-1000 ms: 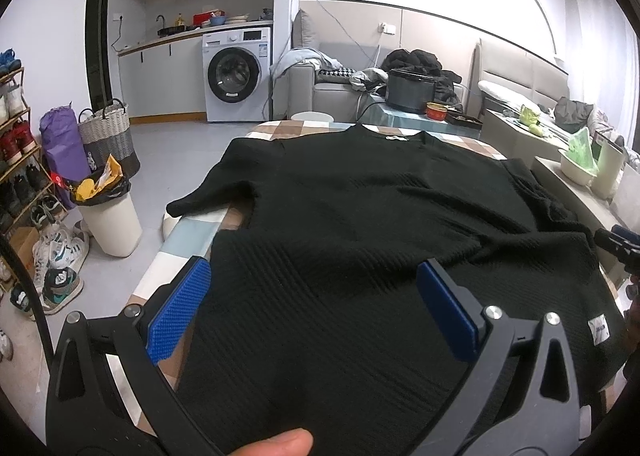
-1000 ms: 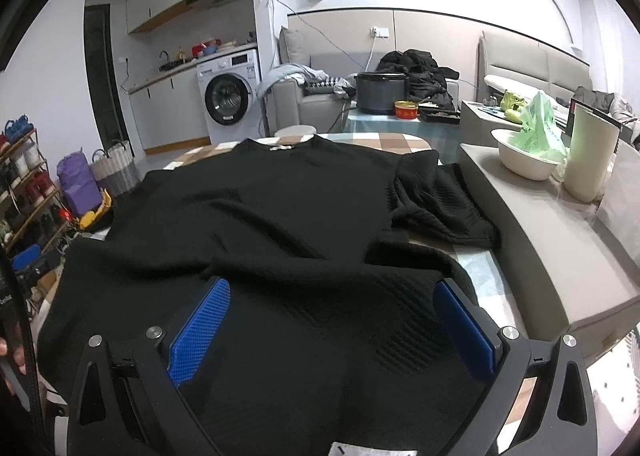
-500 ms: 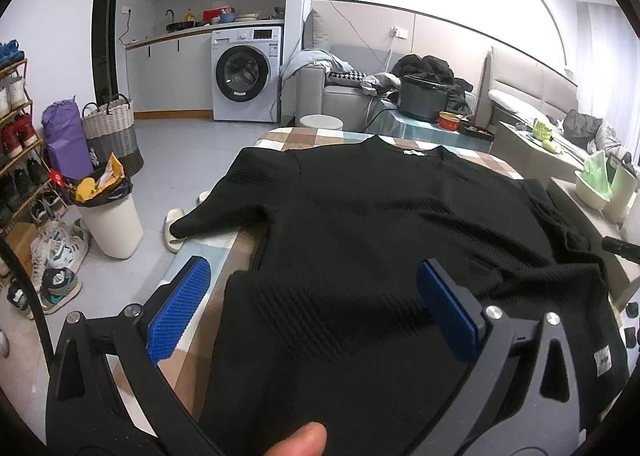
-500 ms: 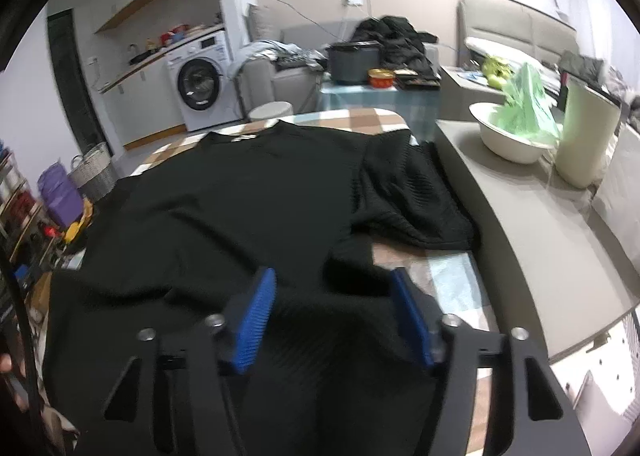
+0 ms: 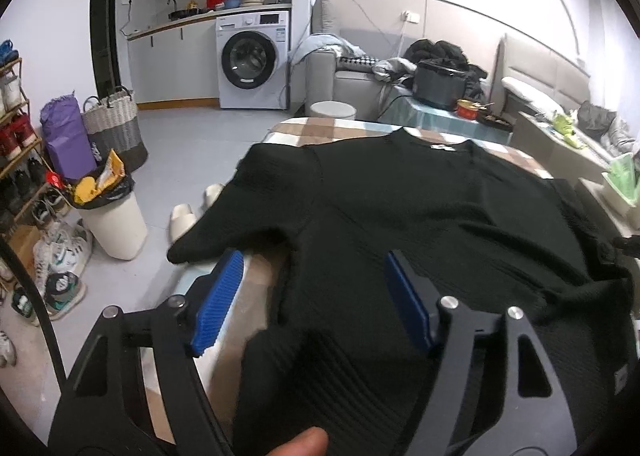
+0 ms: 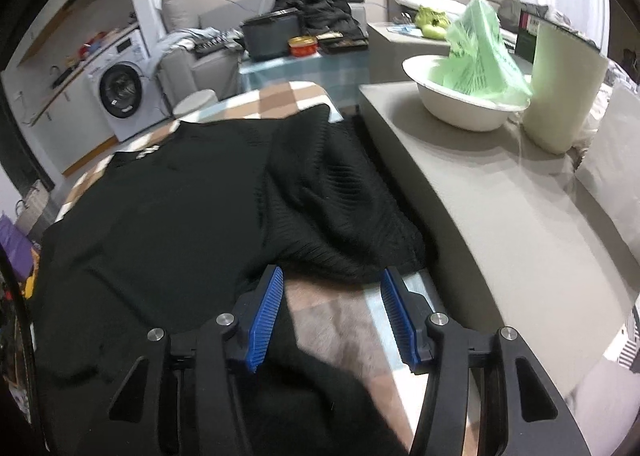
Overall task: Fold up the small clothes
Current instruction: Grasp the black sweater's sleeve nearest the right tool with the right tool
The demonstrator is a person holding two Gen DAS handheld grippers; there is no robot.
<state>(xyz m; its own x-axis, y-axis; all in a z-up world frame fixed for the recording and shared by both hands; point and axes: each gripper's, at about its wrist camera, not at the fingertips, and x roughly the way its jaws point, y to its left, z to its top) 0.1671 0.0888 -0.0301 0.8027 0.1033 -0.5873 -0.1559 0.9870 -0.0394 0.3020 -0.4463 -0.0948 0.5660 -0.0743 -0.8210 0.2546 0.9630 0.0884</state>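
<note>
A black knit sweater (image 5: 420, 216) lies spread flat, neck away from me, on a checked table (image 5: 320, 128). My left gripper (image 5: 312, 296) hovers over the sweater's left side, just below the armpit. Its jaws are closing with the side edge of the cloth between the blue pads, which do not press on it. The left sleeve (image 5: 224, 224) hangs over the table's edge. My right gripper (image 6: 331, 314) stands half open over bare tablecloth (image 6: 340, 320). It is just short of the cuff of the right sleeve (image 6: 340, 212), and nothing is in its grip.
On the floor to the left stand a white waste bin (image 5: 116, 224), slippers (image 5: 184, 216) and a shoe rack. Close along the table's right side runs a grey counter (image 6: 500, 216) with a white bowl (image 6: 460, 104) holding a green bag and a pale container (image 6: 564, 84).
Both grippers have slid outward, the left toward the left sleeve, the right toward the right sleeve while tipping down. Both pairs of jaws have narrowed from wide open.
</note>
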